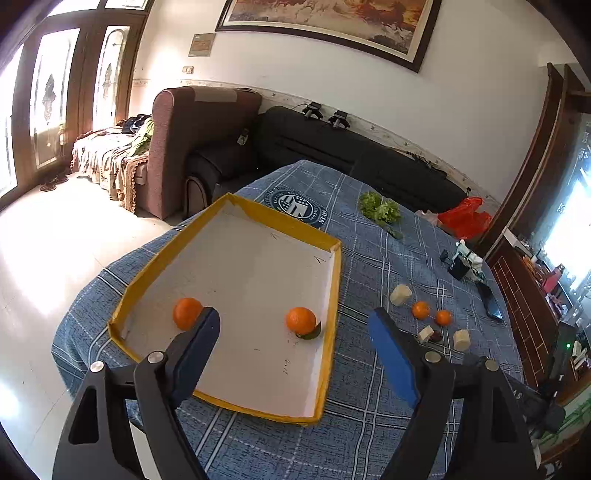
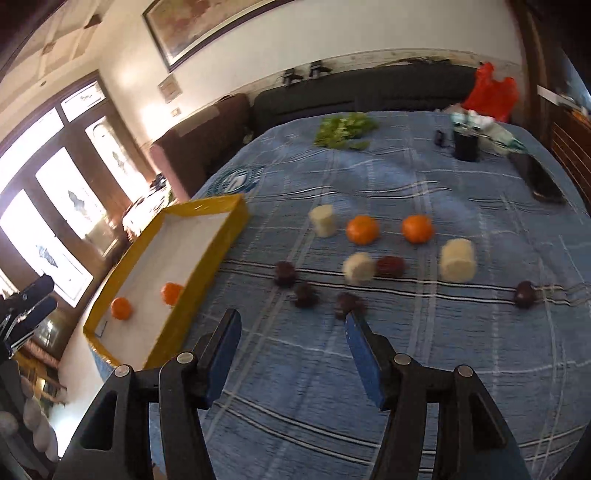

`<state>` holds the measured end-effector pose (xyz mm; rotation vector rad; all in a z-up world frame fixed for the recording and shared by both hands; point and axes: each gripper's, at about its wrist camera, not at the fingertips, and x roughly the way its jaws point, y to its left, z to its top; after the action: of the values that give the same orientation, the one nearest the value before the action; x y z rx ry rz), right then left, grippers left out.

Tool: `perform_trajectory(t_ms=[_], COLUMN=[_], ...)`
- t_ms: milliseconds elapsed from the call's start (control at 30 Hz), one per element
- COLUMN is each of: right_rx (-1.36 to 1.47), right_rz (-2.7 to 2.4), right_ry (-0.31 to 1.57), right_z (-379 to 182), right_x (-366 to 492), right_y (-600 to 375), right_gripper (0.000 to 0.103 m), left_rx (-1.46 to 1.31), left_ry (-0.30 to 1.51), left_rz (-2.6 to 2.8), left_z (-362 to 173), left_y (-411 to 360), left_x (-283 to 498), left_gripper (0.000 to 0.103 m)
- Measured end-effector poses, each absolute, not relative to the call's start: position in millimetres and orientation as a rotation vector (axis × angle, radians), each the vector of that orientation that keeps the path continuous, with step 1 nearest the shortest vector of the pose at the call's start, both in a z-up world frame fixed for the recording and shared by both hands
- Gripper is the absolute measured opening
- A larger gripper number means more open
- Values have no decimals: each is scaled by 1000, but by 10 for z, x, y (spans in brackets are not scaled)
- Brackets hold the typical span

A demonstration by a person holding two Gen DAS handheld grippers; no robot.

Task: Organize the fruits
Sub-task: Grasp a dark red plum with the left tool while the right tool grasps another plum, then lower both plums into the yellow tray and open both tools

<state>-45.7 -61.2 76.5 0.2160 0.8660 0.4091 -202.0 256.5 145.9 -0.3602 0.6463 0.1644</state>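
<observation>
Living room setup, with a table under a blue plaid cloth point(image 2: 406, 369), a dark sofa point(image 1: 332, 147) behind it and a big framed painting point(image 1: 332, 26) on the wall. There's a yellow-rimmed tray point(image 1: 334, 295) with a white floor on the left side of the table, and two oranges are sitting in it: one point(image 1: 186, 313) near the left wall, one point(image 1: 301, 320) close to the right wall. The left gripper point(image 1: 295, 325) hangs over the tray, jaws spread, nothing in them. The right gripper point(image 2: 291, 321) is over the cloth, jaws also apart and empty. Ahead of it two more oranges point(image 2: 362, 229) point(image 2: 416, 228) lie loose among pale cylinder-shaped chunks point(image 2: 457, 260) and small dark red fruits point(image 2: 389, 266). Some lettuce point(image 2: 343, 129) and a red bag point(image 2: 491, 92) sit at the far end.
</observation>
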Motion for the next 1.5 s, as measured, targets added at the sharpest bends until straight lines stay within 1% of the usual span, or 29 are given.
perform_trajectory(t_ms=[100, 200, 300, 533, 567, 633, 700, 733, 767, 800, 867, 967, 1133, 1200, 1233, 1300, 1333, 1400, 1500], right_rx=[260, 275, 267, 134, 120, 107, 94, 86, 80, 73, 90, 125, 167, 176, 178, 175, 172, 165, 162], right_rz=[327, 302, 336, 438, 449, 461, 469, 468, 471, 465, 487, 492, 517, 524, 527, 529, 528, 524, 517], right_ry=[887, 914, 934, 966, 969, 967, 959, 957, 961, 952, 954, 949, 955, 955, 955, 951, 947, 938, 922], right_z=[639, 536, 441, 170, 145, 104, 81, 58, 30, 25, 17, 16, 16, 18, 19, 27, 33, 45, 77], right_x=[-400, -315, -227, -1, 34, 66, 86, 95, 99, 100, 98, 112, 143, 146, 146, 132, 127, 107, 94], right_y=[-995, -1112, -983, -408, -336, -266, -222, -207, -197, -194, -212, -256, -296, -304, -305, -309, -307, -308, -318], right_gripper=[64, 64, 64, 64, 64, 64, 62, 59, 52, 49, 31, 31, 31, 31, 31, 31, 31, 31, 31], left_rx=[-344, -315, -290, -316, -316, -300, -254, -236, -209, -194, -186, -174, -162, -150, -153, -139, -124, -73, -110], left_ry=[703, 741, 767, 827, 834, 844, 845, 842, 847, 862, 893, 939, 988, 1003, 1004, 997, 991, 968, 953], left_rz=[118, 78, 41, -36, -46, -59, -79, -85, -91, -94, -105, -100, -102, -112, -133, -173, -179, -156, -155], left_z=[1282, 1131, 1039, 919, 901, 892, 875, 859, 820, 771, 657, 477, 244, 183, 162, 149, 158, 181, 239], left_y=[2348, 2187, 2056, 1990, 1962, 1892, 1762, 1716, 1643, 1588, 1515, 1444, 1390, 1344, 1324, 1244, 1207, 1134, 1177], left_x=[-1845, -1713, -1601, -1216, -1160, -1047, -895, -852, -761, -675, -510, -306, -112, -69, -63, -67, -70, -125, -204], left_gripper=[82, 82, 82, 82, 81, 75, 73, 73, 73, 73, 72, 72, 60, 46, 44, 27, 24, 24, 24])
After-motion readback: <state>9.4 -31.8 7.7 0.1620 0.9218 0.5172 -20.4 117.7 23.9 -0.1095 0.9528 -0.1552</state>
